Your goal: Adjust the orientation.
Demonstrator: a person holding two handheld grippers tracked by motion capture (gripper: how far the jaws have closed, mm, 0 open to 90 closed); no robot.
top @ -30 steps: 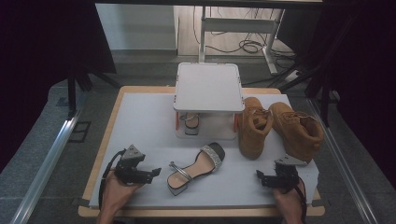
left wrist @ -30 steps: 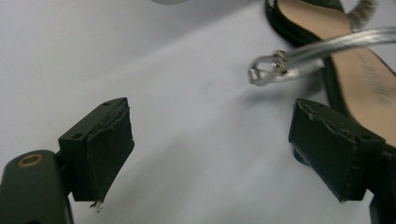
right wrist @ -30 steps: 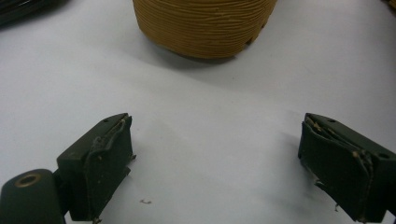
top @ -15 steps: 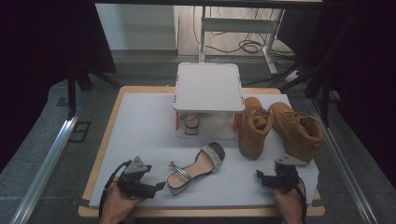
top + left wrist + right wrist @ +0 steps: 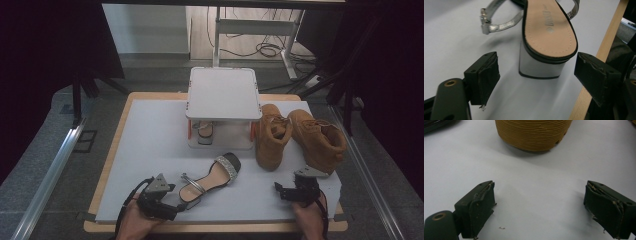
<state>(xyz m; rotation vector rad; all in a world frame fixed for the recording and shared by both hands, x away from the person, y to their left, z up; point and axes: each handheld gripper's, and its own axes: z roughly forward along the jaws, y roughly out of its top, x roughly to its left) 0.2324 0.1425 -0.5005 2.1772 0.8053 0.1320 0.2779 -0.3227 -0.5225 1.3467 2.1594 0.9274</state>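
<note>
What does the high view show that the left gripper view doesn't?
High view: the white two-level plastic shoe rack, a pair of tan suede ankle boots and the right gripper, open above the mat.

Left gripper view: tiny lettering printed on the sandal's tan insole, and its white block heel between the open black fingers, untouched.

Both: the silver-strapped block-heel sandal, the white table mat, and the left gripper.

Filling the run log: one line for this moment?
left claw: open, closing around sandal heel | right claw: open, idle | boots: untouched
</note>
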